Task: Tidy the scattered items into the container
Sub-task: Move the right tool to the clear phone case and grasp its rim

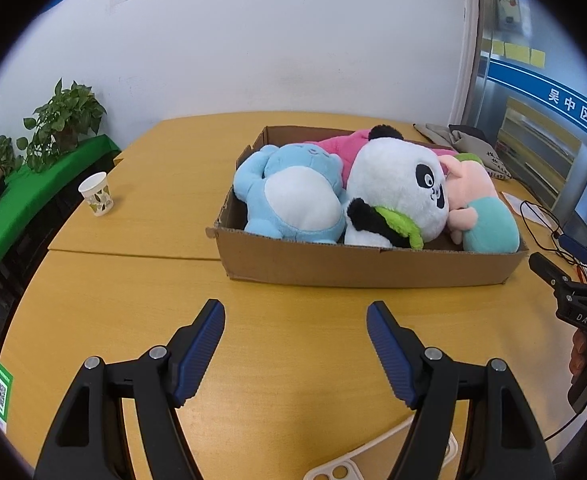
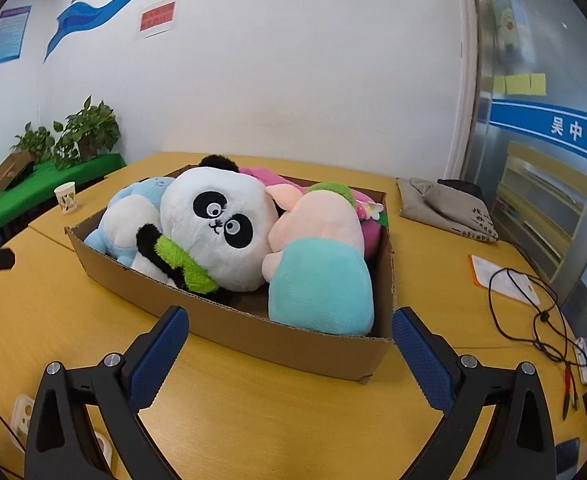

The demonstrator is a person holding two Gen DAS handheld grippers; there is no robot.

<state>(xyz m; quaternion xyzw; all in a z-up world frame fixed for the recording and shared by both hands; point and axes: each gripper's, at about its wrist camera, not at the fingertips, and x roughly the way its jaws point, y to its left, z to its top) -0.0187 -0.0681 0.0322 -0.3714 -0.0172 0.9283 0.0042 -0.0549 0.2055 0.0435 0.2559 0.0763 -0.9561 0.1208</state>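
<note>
A shallow cardboard box (image 1: pixel 365 266) (image 2: pixel 253 338) sits on the yellow table. It holds a blue plush (image 1: pixel 293 196) (image 2: pixel 129 216), a panda plush (image 1: pixel 397 184) (image 2: pixel 221 224), a pink plush with a teal body (image 1: pixel 489 224) (image 2: pixel 321 276) and a magenta plush (image 1: pixel 341 142) (image 2: pixel 257 172) behind them. My left gripper (image 1: pixel 295 314) is open and empty above the table, in front of the box. My right gripper (image 2: pixel 289 322) is open and empty at the box's near wall; it also shows at the right edge of the left wrist view (image 1: pixel 565 280).
A paper cup (image 1: pixel 96 194) (image 2: pixel 65 198) stands at the table's left. A grey cloth bag (image 2: pixel 449 208), papers and black cables (image 2: pixel 533 312) lie to the right. A white plastic piece (image 1: pixel 373 460) lies under my left gripper. Potted plants (image 1: pixel 53 128) stand on a green shelf.
</note>
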